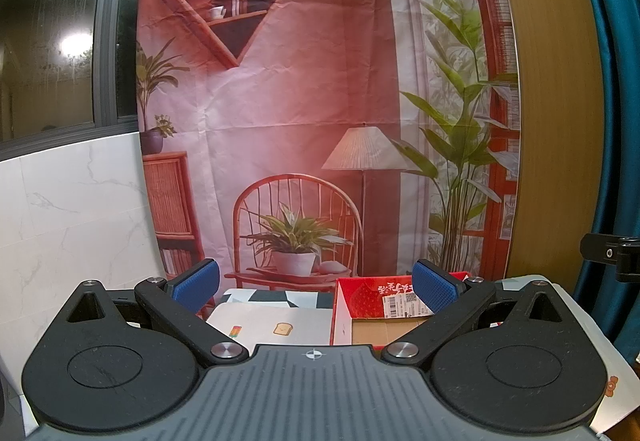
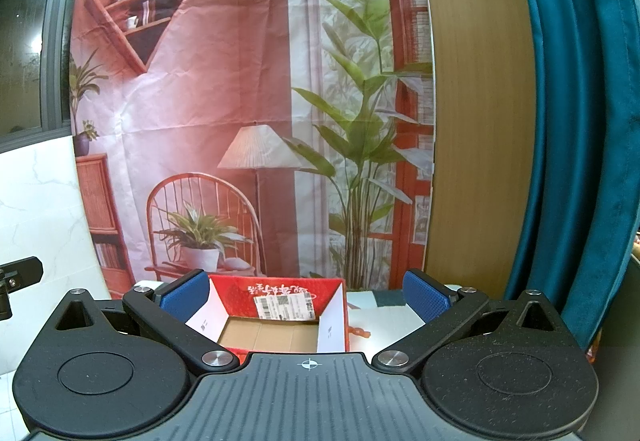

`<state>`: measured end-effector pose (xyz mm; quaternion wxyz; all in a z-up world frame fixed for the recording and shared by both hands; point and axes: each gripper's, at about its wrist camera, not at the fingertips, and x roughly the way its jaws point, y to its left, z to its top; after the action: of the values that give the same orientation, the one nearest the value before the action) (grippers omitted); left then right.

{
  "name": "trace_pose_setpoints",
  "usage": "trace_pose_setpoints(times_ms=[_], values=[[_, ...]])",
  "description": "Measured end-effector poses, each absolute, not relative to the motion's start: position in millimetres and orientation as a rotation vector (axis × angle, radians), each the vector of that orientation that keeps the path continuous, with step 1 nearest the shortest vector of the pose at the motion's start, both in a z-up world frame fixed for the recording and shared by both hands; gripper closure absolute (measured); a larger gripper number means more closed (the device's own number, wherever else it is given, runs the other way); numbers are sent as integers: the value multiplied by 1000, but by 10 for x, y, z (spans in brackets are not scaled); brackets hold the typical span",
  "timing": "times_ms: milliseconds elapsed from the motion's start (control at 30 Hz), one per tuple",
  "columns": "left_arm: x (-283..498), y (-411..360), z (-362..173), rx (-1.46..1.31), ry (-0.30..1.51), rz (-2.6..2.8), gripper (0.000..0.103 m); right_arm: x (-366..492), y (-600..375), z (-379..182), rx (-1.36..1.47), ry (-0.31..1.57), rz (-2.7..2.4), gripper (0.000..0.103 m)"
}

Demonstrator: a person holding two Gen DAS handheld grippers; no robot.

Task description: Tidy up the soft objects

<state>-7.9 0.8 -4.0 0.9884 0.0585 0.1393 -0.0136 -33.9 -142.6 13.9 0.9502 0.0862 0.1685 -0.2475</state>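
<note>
An open red cardboard box (image 2: pixel 280 317) with a brown bottom and a shipping label stands on the table; nothing shows inside it. It also shows in the left wrist view (image 1: pixel 372 313), to the right. My left gripper (image 1: pixel 316 285) is open and empty, raised above a white mat (image 1: pixel 272 325) with small stickers. My right gripper (image 2: pixel 306 295) is open and empty, held above and in front of the box. No soft objects show in either view.
A printed backdrop of a room (image 1: pixel 304 101) hangs close behind the table. A wooden panel (image 2: pixel 476 121) and a teal curtain (image 2: pixel 576 121) stand at the right. A marble-look wall (image 1: pixel 72 209) is at the left. The tablecloth (image 2: pixel 384 321) is patterned.
</note>
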Motion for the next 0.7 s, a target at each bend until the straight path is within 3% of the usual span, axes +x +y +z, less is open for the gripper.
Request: trace_pose_setpoints(times_ms=[367, 700], values=[[71, 20, -101, 114, 336, -1, 0, -267, -1416, -61, 189, 334, -487, 0], [447, 40, -678, 158, 454, 5, 0, -66, -1549, -744, 288, 309, -434, 0]])
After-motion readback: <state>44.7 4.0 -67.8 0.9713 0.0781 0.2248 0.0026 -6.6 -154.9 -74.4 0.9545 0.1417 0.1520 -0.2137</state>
